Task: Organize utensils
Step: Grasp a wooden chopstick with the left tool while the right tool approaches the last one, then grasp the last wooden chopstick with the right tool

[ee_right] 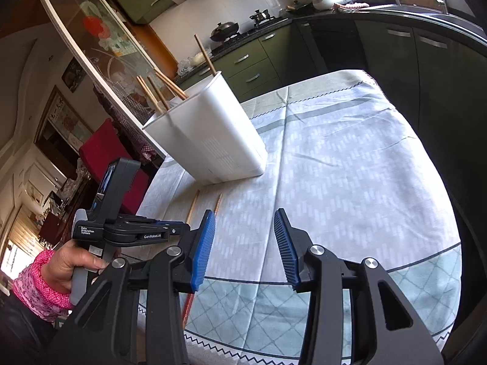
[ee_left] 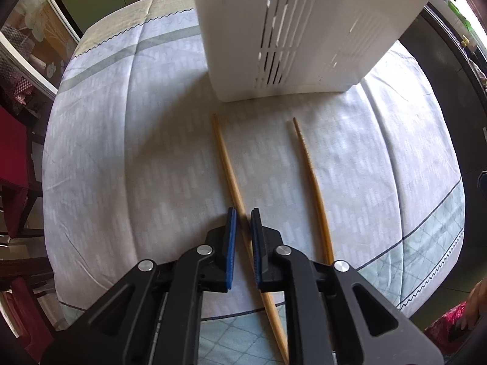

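Note:
Two wooden chopsticks lie side by side on the tablecloth in front of a white slotted utensil holder (ee_left: pixel 289 30). My left gripper (ee_left: pixel 243 213) points down at the cloth with its blue pads closed narrowly about the left chopstick (ee_left: pixel 223 158). The right chopstick (ee_left: pixel 310 167) lies free beside it. In the right wrist view the holder (ee_right: pixel 213 140) has several chopsticks (ee_right: pixel 161 91) standing in it. My right gripper (ee_right: pixel 243 222) hangs open above the cloth with nothing between its fingers, right of the two chopstick tips (ee_right: pixel 218 202).
A hand (ee_right: pixel 70 261) in a pink sleeve grips the left gripper's handle (ee_right: pixel 91 234). The table (ee_right: pixel 350 158) wears a pale patterned cloth, with its edge close on the near side. A red chair (ee_right: pixel 103 149) stands to the left. Green kitchen cabinets (ee_right: pixel 252 60) lie beyond the table.

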A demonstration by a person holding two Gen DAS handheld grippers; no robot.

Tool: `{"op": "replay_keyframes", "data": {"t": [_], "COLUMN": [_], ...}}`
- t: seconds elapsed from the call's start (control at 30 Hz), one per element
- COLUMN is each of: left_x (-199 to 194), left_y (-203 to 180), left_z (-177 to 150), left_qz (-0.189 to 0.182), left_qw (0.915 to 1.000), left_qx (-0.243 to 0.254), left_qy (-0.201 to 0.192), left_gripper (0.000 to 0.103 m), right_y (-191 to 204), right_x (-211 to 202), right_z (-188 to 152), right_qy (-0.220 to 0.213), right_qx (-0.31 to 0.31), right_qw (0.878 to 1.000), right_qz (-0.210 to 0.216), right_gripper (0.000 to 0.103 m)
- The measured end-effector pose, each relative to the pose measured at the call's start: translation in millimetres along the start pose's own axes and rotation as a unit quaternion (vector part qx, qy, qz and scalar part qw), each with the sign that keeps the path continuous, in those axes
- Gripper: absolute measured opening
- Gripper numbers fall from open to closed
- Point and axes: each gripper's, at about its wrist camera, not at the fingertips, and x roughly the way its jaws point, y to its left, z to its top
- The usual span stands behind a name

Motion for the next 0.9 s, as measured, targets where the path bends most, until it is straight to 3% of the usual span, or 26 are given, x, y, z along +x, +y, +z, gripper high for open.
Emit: {"op": "replay_keyframes", "data": {"t": [0.2,0.33,0.63,0.9], "left_x": [-1,3,-8,-38], "left_y": [12,30,79,107], "left_z": [4,12,-9,-22], "left_qz": [-0.009,-0.027,-0.043,-0.070], "left_qw": [0.9999,0.9996,0.9979,0.9935], "left_qx": [0.008,-0.010,-0.037,-0.053], "left_qy": [0.003,-0.007,-0.032,-0.072], "left_gripper": [0.010,0.006,0.006,0.006], "right_y": [31,52,96,109], "right_x": [31,66,157,189], "right_z": [-3,-5,-12,-16], "right_qy": [0.030,0.058,0.134,0.147], "right_qx": [-0.028,-0.057,-0.136,-0.157], "right_qw": [0.999,0.996,0.974,0.962], "right_qz": [-0.008,-0.043,-0.122,-0.169], "right_gripper": [0.041,0.041,0.041,0.041]}}
